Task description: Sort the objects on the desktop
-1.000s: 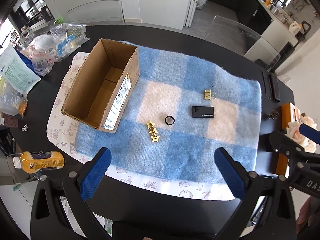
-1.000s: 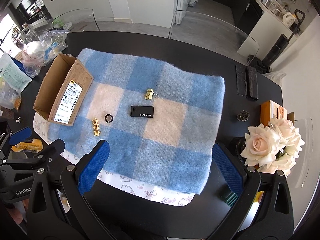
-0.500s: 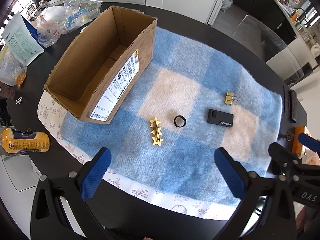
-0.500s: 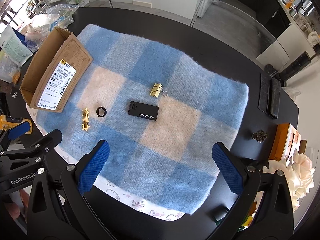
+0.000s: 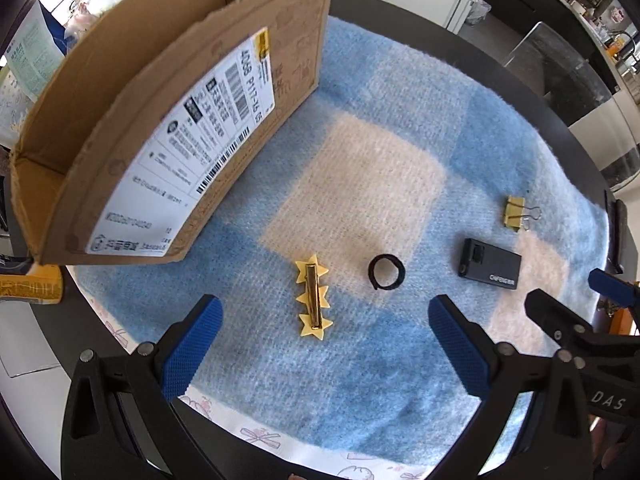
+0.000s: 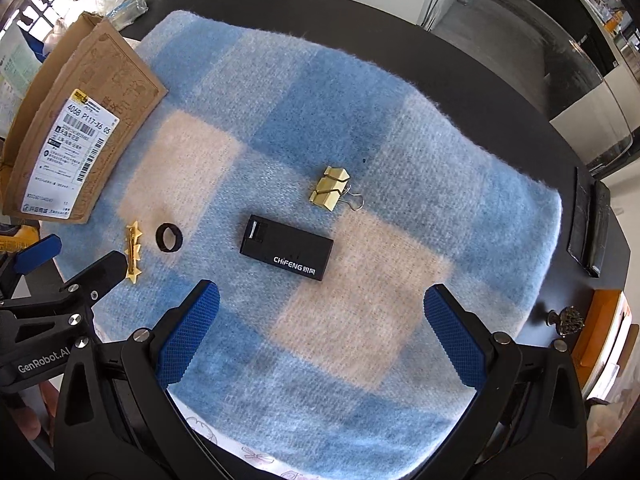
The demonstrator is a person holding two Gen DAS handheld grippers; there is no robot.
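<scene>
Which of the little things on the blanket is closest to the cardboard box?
The gold star hair clip. It lies nearest the cardboard box; the black ring, black case and gold binder clip lie farther off.

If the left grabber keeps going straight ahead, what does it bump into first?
Probably the gold star hair clip. It lies right between the open left grabber's fingers, just ahead on the blue blanket. The black ring sits a bit to the right.
</scene>
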